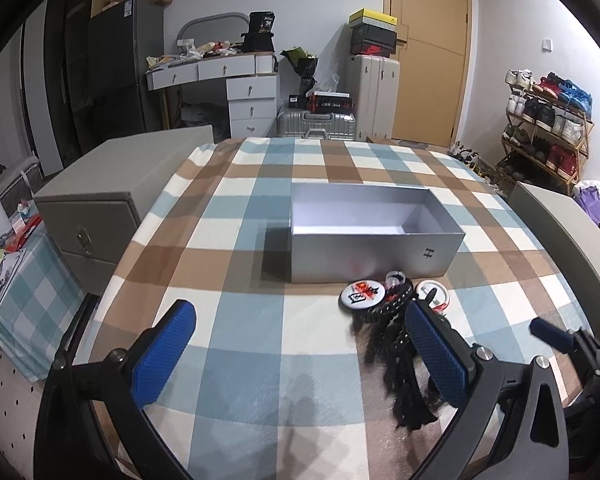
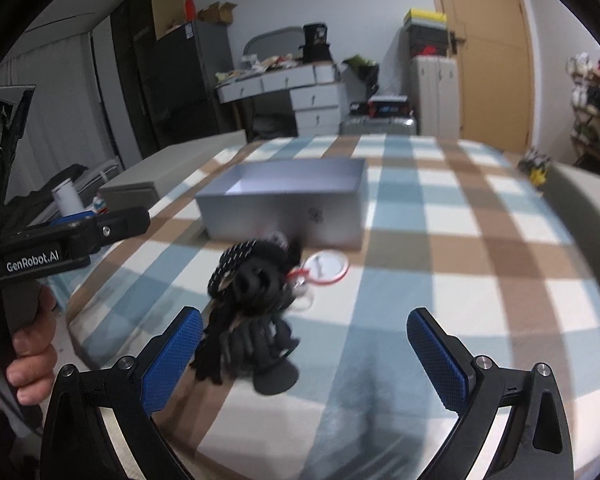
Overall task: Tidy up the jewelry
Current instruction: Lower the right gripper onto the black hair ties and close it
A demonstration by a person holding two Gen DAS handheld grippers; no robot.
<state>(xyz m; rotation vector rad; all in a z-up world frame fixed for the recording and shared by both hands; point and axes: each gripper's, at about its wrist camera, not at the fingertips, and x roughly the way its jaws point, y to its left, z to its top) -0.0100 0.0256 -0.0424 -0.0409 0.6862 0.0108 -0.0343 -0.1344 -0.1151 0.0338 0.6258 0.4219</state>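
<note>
- Right wrist view: right tongs (image 2: 304, 360) stand wide open and empty; the black jewelry bundle (image 2: 252, 312) lies just ahead, toward their left finger, with its long axis running from the tongs toward the grey box (image 2: 284, 216).
- Left wrist view: left tongs (image 1: 300, 364) also stand open and empty; the bundle (image 1: 396, 352) lies beside their right finger, so both are near.
- Round badges (image 1: 362, 295) lie at the box's front wall.
- Surface: a checked cloth (image 1: 240, 328) over the desk, in a cluttered bedroom.
</note>
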